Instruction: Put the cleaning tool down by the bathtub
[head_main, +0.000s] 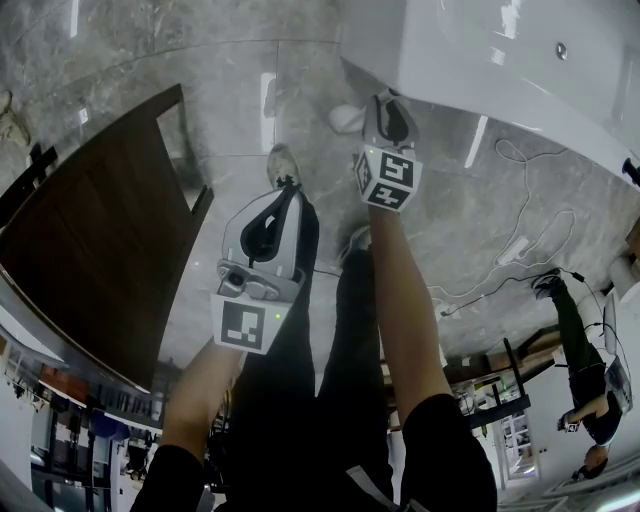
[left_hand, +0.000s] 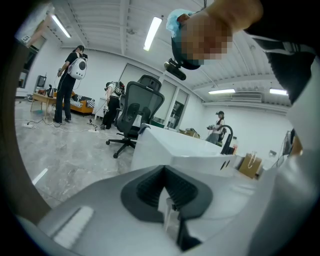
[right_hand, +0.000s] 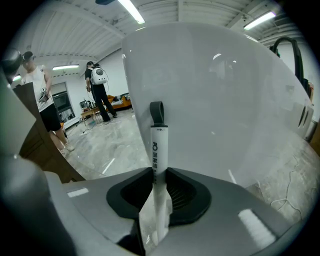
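The cleaning tool's white handle (right_hand: 158, 145), with a dark loop (right_hand: 156, 114) at its end, stands upright between the jaws of my right gripper (right_hand: 159, 172), which is shut on it. In the head view, this gripper (head_main: 388, 118) hangs close to the foot of the white bathtub (head_main: 480, 50). A white rounded piece (head_main: 345, 118) shows just left of it. The tub's curved wall (right_hand: 225, 100) fills the right gripper view behind the handle. My left gripper (head_main: 288, 192) is held lower left, above my legs. Its jaws meet at the tip, with nothing in them (left_hand: 165, 170).
A dark wooden table (head_main: 90, 250) stands at the left. Cables and a power strip (head_main: 515, 250) lie on the grey marble floor right of the tub. A shoe (head_main: 283, 165) is between the grippers. An office chair (left_hand: 140, 107) and several people stand farther off.
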